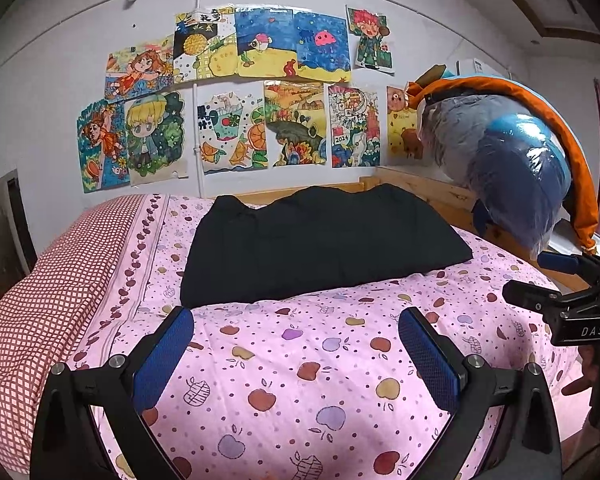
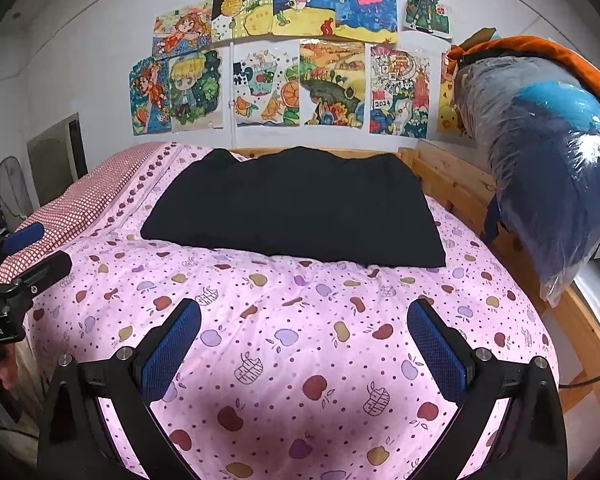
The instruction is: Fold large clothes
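A black garment (image 1: 320, 244) lies folded into a flat rectangle at the far side of the bed, on the pink apple-print quilt (image 1: 300, 360). It also shows in the right wrist view (image 2: 296, 212). My left gripper (image 1: 296, 320) is open and empty, held above the quilt on the near side of the garment. My right gripper (image 2: 304, 316) is open and empty too, beside it at the same distance. Each gripper shows at the edge of the other's view: the right one (image 1: 540, 276), the left one (image 2: 32, 248).
A red-checked pillow (image 1: 40, 312) lies at the bed's left. A plastic-wrapped blue and orange bundle (image 1: 512, 160) rests on the wooden bed frame (image 2: 452, 176) at the right. Drawings (image 1: 240, 92) cover the wall behind. A fan (image 2: 10, 192) stands at far left.
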Demonstrator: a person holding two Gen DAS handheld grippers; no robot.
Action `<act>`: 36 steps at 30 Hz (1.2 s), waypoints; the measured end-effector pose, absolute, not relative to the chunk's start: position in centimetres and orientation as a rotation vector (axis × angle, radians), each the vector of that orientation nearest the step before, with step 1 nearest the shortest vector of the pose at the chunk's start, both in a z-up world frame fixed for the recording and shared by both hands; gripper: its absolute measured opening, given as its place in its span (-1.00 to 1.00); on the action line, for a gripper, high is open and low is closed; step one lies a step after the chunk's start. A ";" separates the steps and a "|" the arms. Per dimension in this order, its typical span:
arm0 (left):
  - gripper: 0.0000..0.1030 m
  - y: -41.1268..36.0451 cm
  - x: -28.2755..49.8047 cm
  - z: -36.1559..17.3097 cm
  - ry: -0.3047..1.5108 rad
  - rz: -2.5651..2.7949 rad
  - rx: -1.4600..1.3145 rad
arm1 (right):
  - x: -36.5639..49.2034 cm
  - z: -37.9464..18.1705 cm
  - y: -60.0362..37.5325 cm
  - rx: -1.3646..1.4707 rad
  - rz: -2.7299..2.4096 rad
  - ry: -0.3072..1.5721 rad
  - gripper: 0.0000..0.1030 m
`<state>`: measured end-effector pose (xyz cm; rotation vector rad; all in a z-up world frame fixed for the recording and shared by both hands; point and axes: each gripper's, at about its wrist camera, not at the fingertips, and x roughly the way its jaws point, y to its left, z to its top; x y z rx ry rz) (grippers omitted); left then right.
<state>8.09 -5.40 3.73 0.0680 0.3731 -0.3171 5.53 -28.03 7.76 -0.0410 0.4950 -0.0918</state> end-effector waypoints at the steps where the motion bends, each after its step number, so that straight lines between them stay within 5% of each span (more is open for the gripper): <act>1: 1.00 -5.3 8.1 3.7 0.374 -0.318 0.067 | 5.5 7.8 -28.1 -0.041 -0.094 0.497 0.97; 36: 1.00 -5.2 8.2 4.1 0.350 -0.297 0.079 | 5.3 8.2 -27.6 -0.065 -0.075 0.470 0.97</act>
